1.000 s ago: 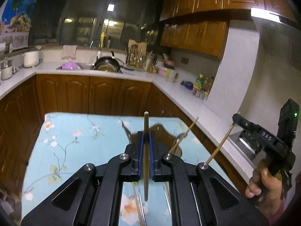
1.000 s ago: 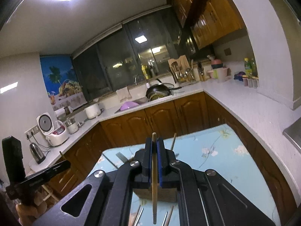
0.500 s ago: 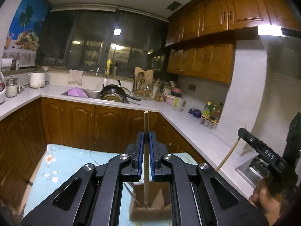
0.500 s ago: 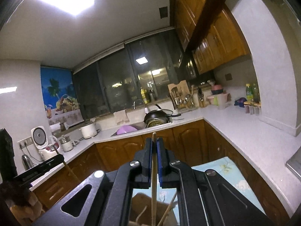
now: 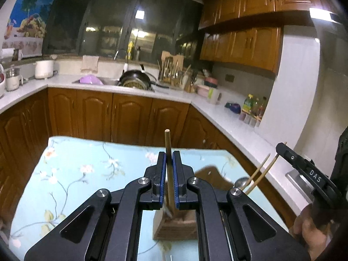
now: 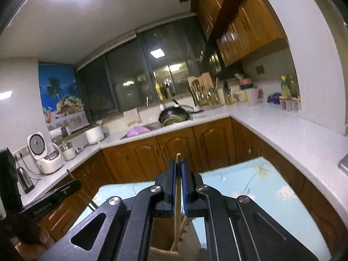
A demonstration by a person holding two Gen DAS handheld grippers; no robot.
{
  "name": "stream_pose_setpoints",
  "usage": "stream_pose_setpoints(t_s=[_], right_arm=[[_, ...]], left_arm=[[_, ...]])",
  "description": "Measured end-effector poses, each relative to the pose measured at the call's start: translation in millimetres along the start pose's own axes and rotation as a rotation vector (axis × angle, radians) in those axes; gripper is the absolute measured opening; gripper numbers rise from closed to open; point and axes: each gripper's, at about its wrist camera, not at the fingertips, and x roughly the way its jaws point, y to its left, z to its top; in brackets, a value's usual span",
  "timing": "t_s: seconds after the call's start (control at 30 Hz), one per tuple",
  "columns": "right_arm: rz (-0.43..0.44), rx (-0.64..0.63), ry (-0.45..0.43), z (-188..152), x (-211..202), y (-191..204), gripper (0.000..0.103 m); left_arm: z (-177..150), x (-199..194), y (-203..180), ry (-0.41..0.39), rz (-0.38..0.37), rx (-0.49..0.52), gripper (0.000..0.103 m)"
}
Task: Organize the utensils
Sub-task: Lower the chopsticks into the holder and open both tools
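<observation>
- Left gripper (image 5: 169, 169) clamped on a wooden chopstick (image 5: 167, 140) — upright, lower end over the brown utensil holder (image 5: 174, 226)
- Right gripper (image 6: 178, 178) clamped on another chopstick (image 6: 178, 198) — lower end inside the holder (image 6: 171, 239)
- Holder standing on the floral tablecloth (image 5: 82, 169)

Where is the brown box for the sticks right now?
In the left wrist view, the brown box stands on the flowery blue tablecloth, just below the left gripper, whose chopstick points down into it.
</observation>
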Motion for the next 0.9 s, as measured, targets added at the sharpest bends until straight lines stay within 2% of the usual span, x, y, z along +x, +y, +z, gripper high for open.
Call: stream_pose_setpoints(t_s=[0.13,0.23,0.53,0.6,0.7,0.73,0.77,0.83,0.9], right_arm=[[-0.004,0.014,0.052,-9,9,-4,0.005],[-0.003,0.018,0.089,-14,15,-5,0.005],[-0.008,0.021,0.100,-12,15,-4,0.006],[-0.001,0.025,0.106,-11,15,-4,0.010],[0.013,0.030,0.106,-9,12,-4,0.013],[0.016,0.028,0.100,-8,11,-3,0.017],[0.017,0.027,0.092,-6,8,-3,0.021],[0.032,0.033,0.067,-2,-1,-2,0.045],[0.034,0.039,0.044,3,-10,-1,0.048]], left_arm=[[-10,9,3,0.040,0.001,-0.004,0.006],[-12,9,2,0.041,-0.001,0.004,0.006],[-6,10,0,0.056,0.003,0.005,0.006],[-4,11,0,0.068,0.003,0.007,0.007],[-2,7,-1,0.067,-0.013,0.007,0.019],[-1,3,-2,0.063,-0.020,0.006,0.026],[1,-1,-3,0.053,-0.027,0.007,0.035],[4,-14,-7,0.022,-0.024,0.015,0.048],[6,-27,-9,-0.002,-0.024,0.022,0.053]])
